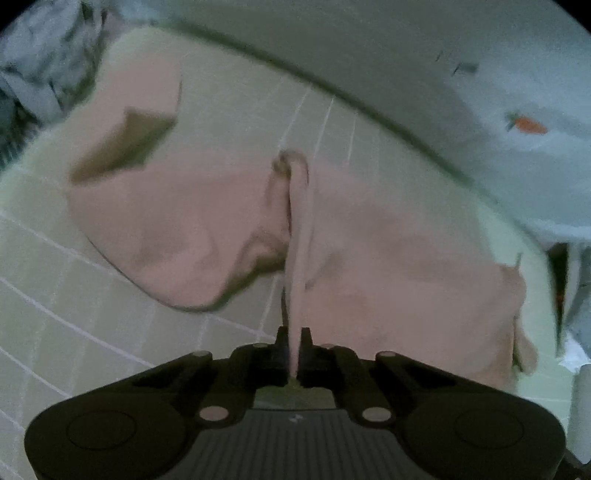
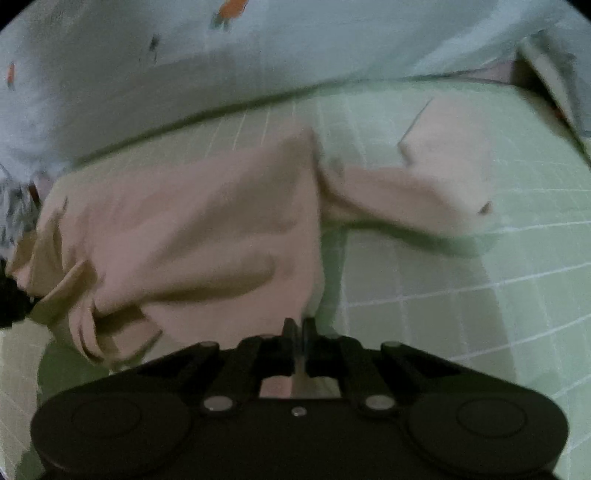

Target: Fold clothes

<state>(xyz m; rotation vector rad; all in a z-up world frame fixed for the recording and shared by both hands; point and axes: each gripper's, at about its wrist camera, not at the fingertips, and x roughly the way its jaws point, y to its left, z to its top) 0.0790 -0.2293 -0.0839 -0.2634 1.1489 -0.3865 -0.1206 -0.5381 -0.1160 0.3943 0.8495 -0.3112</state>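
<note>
Closest in, the left tongs [image 1: 294, 347] are pinched together on a raised ridge of the pink garment [image 1: 207, 221], a thin strip of cloth running up from between the two black fingers. The right tongs [image 2: 298, 339] are likewise closed; the cloth's lower edge comes right down to the tips and a bit of pink shows just behind them, so I take them to be clamped on that hem, though the blur keeps me from being sure.

Past the tips, the pink garment lies on the green gridded mat [image 1: 74, 314] that covers the surface. It is far from flat: the main body is rumpled, one part trails off toward the far right of the mat in the right-hand view, and a bunched corner hangs at the left. No neat fold has been made anywhere I can see, so I would say the work is at its start, with both edges gripped ready to lift or spread the piece. Straightening, folding over and tidying all seem left to do.

Beyond the mat's far edge lies a pale sheet with small carrots [image 2: 229, 11] printed on it, and a grey crumpled cloth [image 1: 40, 66] sits at the far left.
</note>
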